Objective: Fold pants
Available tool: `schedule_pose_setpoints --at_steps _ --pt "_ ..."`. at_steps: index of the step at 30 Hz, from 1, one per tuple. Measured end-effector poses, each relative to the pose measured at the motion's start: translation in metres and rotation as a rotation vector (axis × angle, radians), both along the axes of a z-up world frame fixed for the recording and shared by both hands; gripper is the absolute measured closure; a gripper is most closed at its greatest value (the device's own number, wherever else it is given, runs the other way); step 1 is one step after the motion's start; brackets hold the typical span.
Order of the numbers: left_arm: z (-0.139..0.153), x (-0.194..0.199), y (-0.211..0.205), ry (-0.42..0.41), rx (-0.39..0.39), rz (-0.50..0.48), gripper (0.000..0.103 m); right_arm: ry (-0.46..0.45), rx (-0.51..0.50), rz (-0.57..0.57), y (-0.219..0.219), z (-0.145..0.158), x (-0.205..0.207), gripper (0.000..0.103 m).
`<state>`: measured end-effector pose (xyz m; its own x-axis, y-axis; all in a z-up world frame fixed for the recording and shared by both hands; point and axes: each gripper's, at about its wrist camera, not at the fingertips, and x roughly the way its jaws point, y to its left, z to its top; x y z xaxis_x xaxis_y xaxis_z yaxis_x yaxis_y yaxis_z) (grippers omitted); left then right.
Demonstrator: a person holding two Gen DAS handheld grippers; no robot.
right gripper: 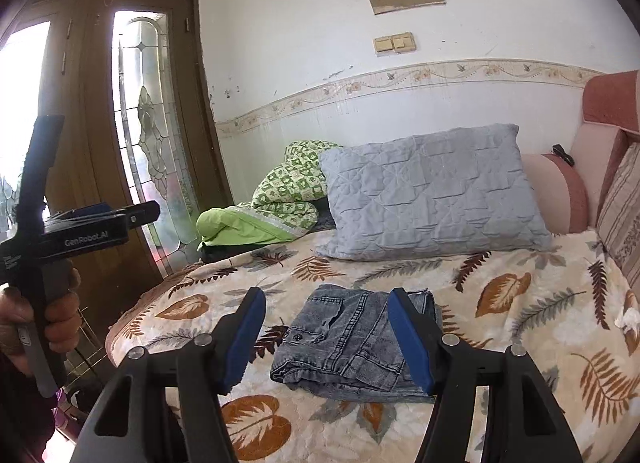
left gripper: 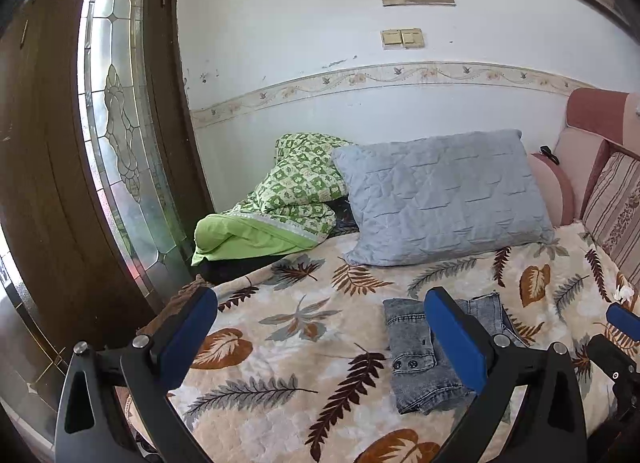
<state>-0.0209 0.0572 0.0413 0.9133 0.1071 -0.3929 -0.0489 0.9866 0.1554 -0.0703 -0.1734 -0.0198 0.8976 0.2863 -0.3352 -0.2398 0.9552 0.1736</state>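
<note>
On the bed (right gripper: 520, 327), atop a leaf-printed blanket (left gripper: 304, 347), the pants (right gripper: 352, 343) lie folded into a compact grey denim bundle, waistband button facing the near edge. Both claws hang above the bedding with nothing between their blue pads. The left claw (left gripper: 320, 327) is spread wide, off to the left of the pants, its right finger overlapping the bundle in the left wrist view. The right claw (right gripper: 326, 337) is also spread, its two fingers framing the pants from the near side without visibly touching them. From the right wrist view, the left tool appears at far left, gripped by the person's hand (right gripper: 60, 311). Beyond the pants, a grey quilted pillow (right gripper: 432, 199) leans near the wall, with a green patterned quilt (right gripper: 280, 199) bunched just beside it, next to a glass-panelled door (left gripper: 116, 135)
</note>
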Motion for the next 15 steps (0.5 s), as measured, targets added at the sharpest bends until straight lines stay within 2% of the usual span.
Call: schedule_pose_setpoints --at_steps 10,15 --pt "-0.011 0.006 0.013 0.026 -0.009 0.036 0.0 -0.065 -0.025 0.031 0.021 0.018 -0.012 0.033" --pt "-0.016 0.011 0.011 0.038 -0.003 0.037 0.0 -0.071 -0.031 0.036 0.024 0.016 -0.011 0.032"
